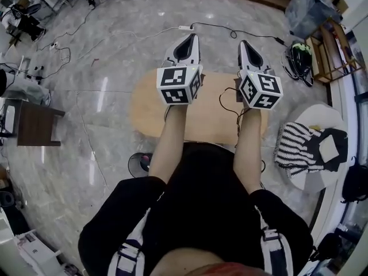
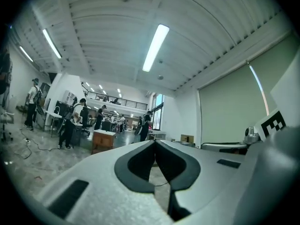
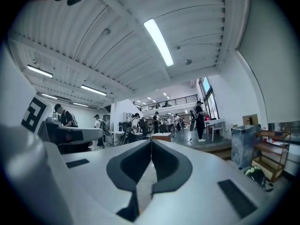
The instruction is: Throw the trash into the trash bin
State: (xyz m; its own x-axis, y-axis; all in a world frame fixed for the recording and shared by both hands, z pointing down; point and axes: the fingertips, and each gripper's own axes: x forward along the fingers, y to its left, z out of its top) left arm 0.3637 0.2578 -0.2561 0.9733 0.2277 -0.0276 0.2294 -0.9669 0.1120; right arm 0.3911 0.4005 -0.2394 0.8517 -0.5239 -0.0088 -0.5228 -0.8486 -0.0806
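No trash shows in any view. A grey bin lined with a plastic bag (image 1: 309,6) stands at the far right of the head view, and the same bin (image 3: 242,145) appears at the right of the right gripper view. I hold both grippers up, side by side and level, over a round wooden table (image 1: 146,114). The left gripper (image 1: 192,38) has its jaws together with nothing between them, as the left gripper view confirms (image 2: 155,143). The right gripper (image 1: 244,43) is likewise shut and empty (image 3: 151,142).
A wooden shelf (image 1: 332,49) and a helmet (image 1: 301,57) sit by the right wall. A white round stand holds striped cloth (image 1: 296,146). A dark side table (image 1: 35,125) is at the left. Cables (image 1: 115,36) cross the marble floor. People stand far off (image 2: 75,121).
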